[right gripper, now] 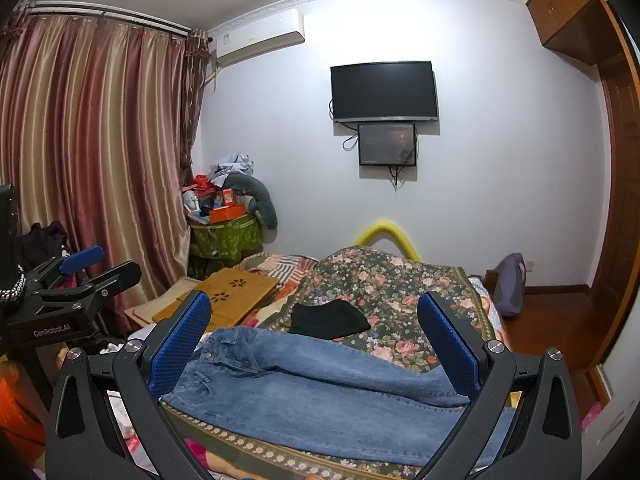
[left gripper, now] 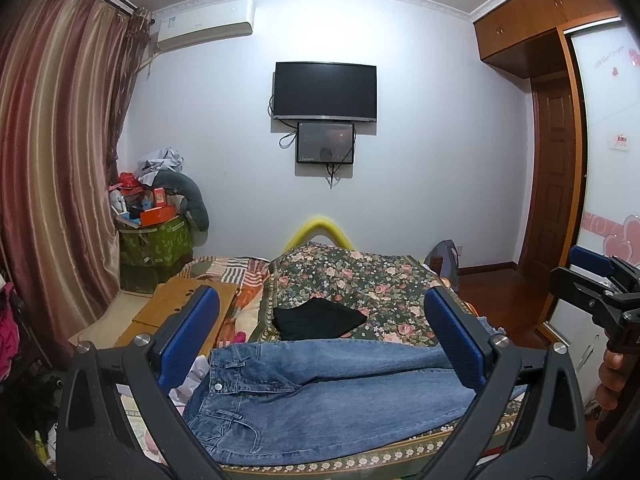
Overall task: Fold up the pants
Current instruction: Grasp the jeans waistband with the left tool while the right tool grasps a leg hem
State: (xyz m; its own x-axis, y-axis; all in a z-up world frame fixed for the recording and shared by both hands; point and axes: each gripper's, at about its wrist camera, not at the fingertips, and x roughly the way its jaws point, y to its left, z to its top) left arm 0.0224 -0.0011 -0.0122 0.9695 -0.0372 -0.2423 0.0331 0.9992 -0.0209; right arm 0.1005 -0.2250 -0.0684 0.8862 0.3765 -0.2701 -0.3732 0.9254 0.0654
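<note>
Two claws fill the bottom of the two views, each with its blue-padded fingers spread wide and nothing between them. The left claw (left gripper: 320, 336) frames the jeans (left gripper: 320, 392) in the lower middle of its frame; the right claw (right gripper: 314, 338) does the same in its own view, and neither touches the cloth. At the right edge of the left wrist view the right claw appears side-on, with part of a hand (left gripper: 612, 376) below it; at the left edge of the right wrist view the left claw shows, labelled in white print.

Blue jeans lie flat across the near end of the bed (right gripper: 360, 446), waistband and button toward the left of the frame, legs running to the right, one leg partly overlapping the other. Beneath them is a flowered bedspread (left gripper: 380, 284) with a patterned border along the near edge.

Just beyond the jeans, in the middle of the frame, a black garment (left gripper: 316, 318) lies crumpled on the bedspread, apart from the denim. To the left sits a wooden lap tray (right gripper: 236, 292).

Farther off, a yellow curved tube (left gripper: 318, 230) rises behind the bed. A green box piled with clutter (left gripper: 156, 236) stands in the corner at the left, beside striped curtains (left gripper: 52, 152). On the far wall hang a dark television (left gripper: 325, 91), a smaller screen (left gripper: 325, 142) under it, and an air conditioner (left gripper: 206, 24) in the upper left. Wooden cupboards (left gripper: 516, 28) occupy the upper right.
</note>
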